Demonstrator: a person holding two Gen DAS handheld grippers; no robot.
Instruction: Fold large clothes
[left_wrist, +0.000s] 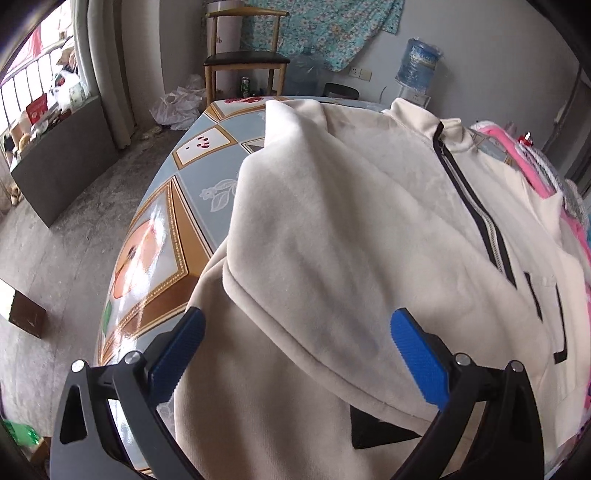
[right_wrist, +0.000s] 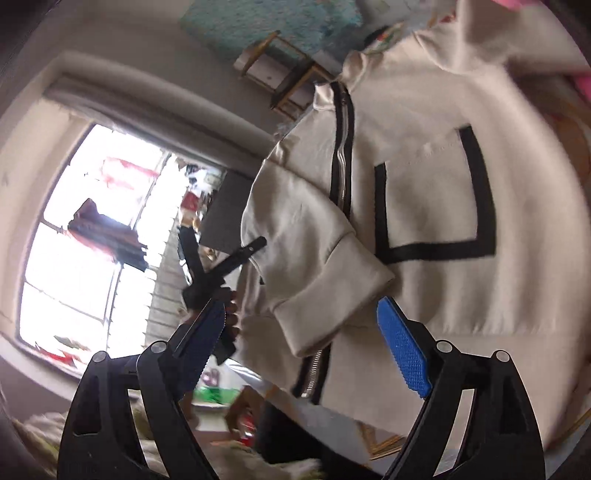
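2 grippers (left_wrist: 295, 354) (right_wrist: 303, 339) spread wide, nothing pinched; cream jacket (left_wrist: 369, 229) lies on table (left_wrist: 192, 184), 1 sleeve (left_wrist: 295, 221) folded across front — next grab hem corners evenly, keep zip straight.

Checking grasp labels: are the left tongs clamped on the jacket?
No, the left tongs stand wide open, blue pads apart over the cream jacket.
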